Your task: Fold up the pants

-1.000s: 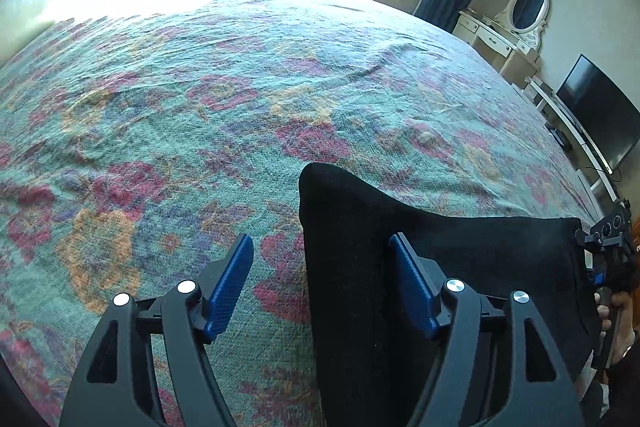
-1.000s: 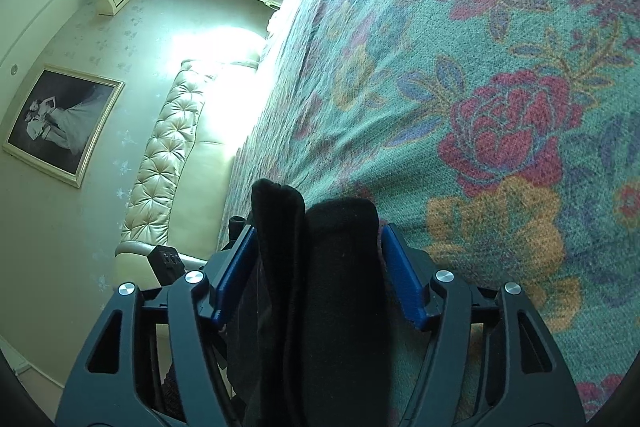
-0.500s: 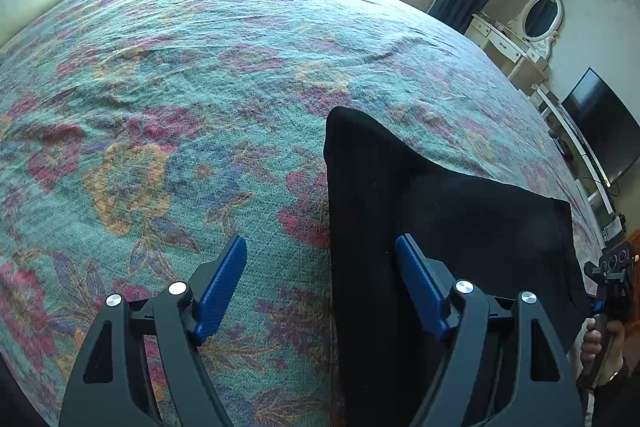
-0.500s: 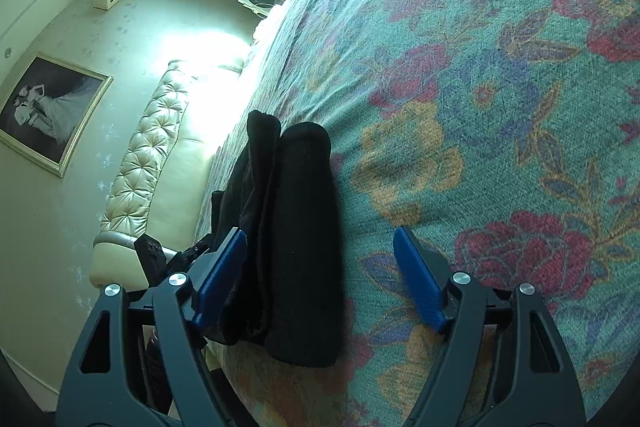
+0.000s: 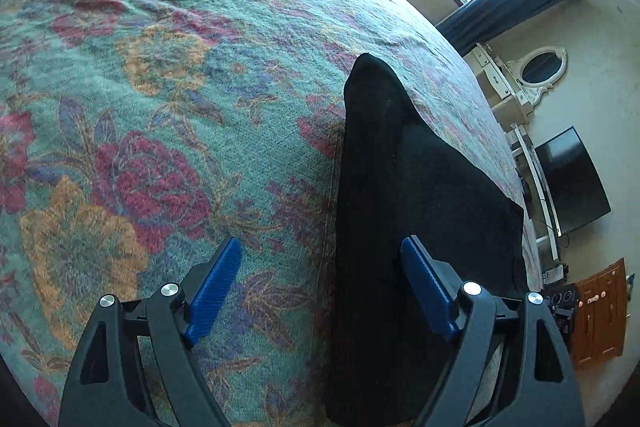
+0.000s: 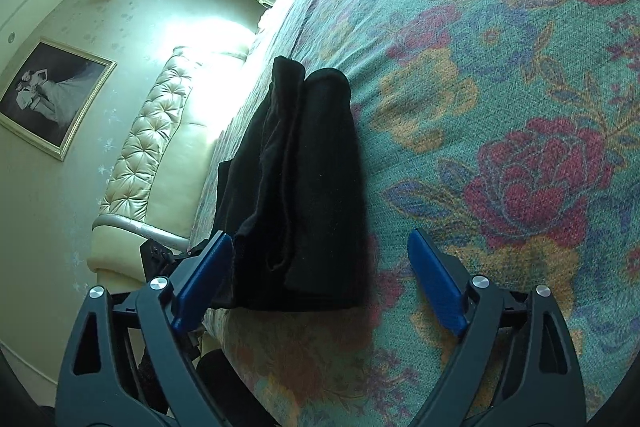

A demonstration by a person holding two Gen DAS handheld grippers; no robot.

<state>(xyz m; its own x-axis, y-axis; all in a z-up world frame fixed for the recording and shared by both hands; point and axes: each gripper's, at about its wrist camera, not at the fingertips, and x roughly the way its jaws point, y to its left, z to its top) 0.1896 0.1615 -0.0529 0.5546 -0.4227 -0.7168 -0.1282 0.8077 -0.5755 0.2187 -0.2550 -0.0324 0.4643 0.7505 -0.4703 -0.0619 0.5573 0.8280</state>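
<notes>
Black pants, folded into a thick, layered bundle. Lying flat on the floral bedspread near its edge. Soft, matte fabric; folded edges stacked one over another, rounded at the far end, squared off at the near end.

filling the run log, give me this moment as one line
task: fold pants | pants: folded, lying on bed | left gripper: open, just widened, holding nothing | right gripper: open, just widened, pants released

We see folded pants lying on the bed, seemingly near its edge, headboard behind.
</notes>
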